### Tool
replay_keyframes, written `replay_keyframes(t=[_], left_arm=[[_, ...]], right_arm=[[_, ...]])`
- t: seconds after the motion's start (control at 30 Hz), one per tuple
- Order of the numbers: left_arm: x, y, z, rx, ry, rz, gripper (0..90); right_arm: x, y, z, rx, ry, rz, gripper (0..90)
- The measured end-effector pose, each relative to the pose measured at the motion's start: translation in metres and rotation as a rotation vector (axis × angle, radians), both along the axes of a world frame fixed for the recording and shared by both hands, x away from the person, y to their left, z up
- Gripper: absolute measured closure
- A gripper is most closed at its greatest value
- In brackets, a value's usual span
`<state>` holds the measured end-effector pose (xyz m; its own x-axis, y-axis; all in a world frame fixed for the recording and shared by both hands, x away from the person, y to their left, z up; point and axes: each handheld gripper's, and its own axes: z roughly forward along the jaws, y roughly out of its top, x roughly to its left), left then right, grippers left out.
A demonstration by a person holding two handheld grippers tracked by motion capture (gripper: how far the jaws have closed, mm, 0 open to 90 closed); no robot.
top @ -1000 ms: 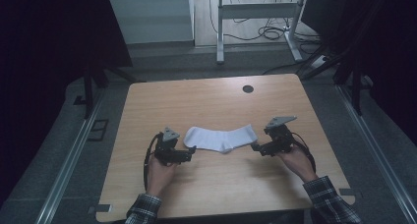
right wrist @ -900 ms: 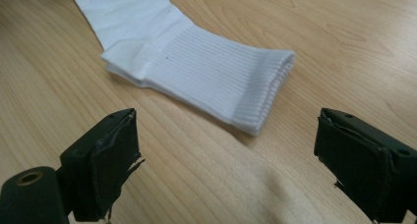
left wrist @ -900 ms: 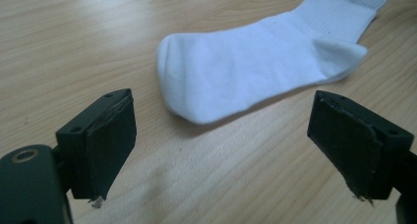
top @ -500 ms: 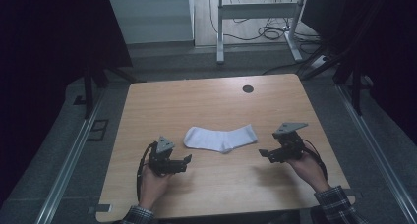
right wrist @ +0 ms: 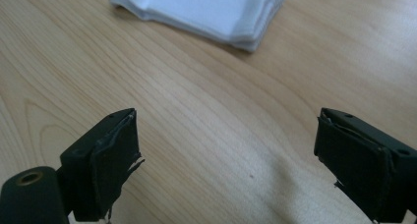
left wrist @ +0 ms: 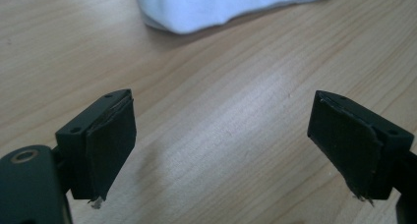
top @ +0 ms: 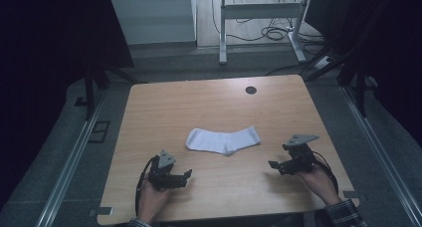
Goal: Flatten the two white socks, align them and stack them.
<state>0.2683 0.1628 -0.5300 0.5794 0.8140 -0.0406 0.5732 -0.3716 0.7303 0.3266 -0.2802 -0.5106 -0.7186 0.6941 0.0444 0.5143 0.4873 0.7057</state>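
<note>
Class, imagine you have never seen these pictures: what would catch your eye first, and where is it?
The white sock stands out first, lying flat by itself at the middle of the pale wooden table. Next come the two black hand-held tools near the table's front edge: the left gripper and the right gripper, one to each side of the sock, both clear of it with jaws wide open.

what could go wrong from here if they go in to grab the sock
The white sock lies flat on the wooden table, so a jaw may scrape the wood or pinch just one layer; the right gripper view shows stacked layers at its edge. Both the left hand-held gripper and the right hand-held gripper are open and apart from it, so uneven approaches could drag or bunch it.
</note>
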Motion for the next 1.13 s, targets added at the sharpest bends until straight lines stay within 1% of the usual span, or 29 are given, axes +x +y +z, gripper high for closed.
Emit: replay_keyframes(t=[0.17, 0.23, 0.4, 0.53, 0.6, 0.7, 0.77, 0.87, 0.97, 1.13], left_arm=[[-0.001, -0.005, -0.005, 0.012, 0.007, -0.018, 11.5], [-0.001, -0.007, -0.006, 0.021, 0.011, -0.026, 11.5], [-0.003, -0.010, -0.007, 0.036, 0.003, -0.039, 11.5], [-0.002, -0.010, -0.010, 0.039, 0.013, -0.043, 11.5], [-0.001, -0.010, -0.011, 0.039, 0.018, -0.047, 11.5], [-0.001, -0.012, -0.013, 0.052, 0.031, -0.056, 11.4], [-0.001, -0.014, -0.013, 0.061, 0.037, -0.063, 11.4], [0.000, -0.013, -0.014, 0.049, 0.050, -0.069, 11.4], [0.000, -0.013, -0.014, 0.050, 0.051, -0.069, 11.3], [-0.001, -0.014, -0.014, 0.051, 0.051, -0.067, 11.4]], right_arm=[[-0.001, -0.001, -0.009, -0.009, 0.009, 0.001, 8.8], [-0.002, -0.001, -0.011, -0.013, 0.005, 0.006, 8.8], [-0.002, 0.001, -0.017, -0.026, 0.013, 0.014, 8.8], [-0.003, 0.003, -0.021, -0.035, 0.016, 0.023, 8.1], [-0.003, 0.004, -0.023, -0.031, 0.014, 0.023, 8.1], [-0.002, 0.005, -0.026, -0.038, 0.018, 0.028, 7.1], [-0.003, 0.006, -0.028, -0.058, -0.007, 0.043, 6.1], [-0.003, 0.005, -0.029, -0.049, -0.010, 0.045, 5.8], [-0.004, 0.005, -0.032, -0.025, -0.031, 0.024, 5.5], [-0.005, 0.005, -0.032, -0.022, -0.030, 0.020, 5.3]])
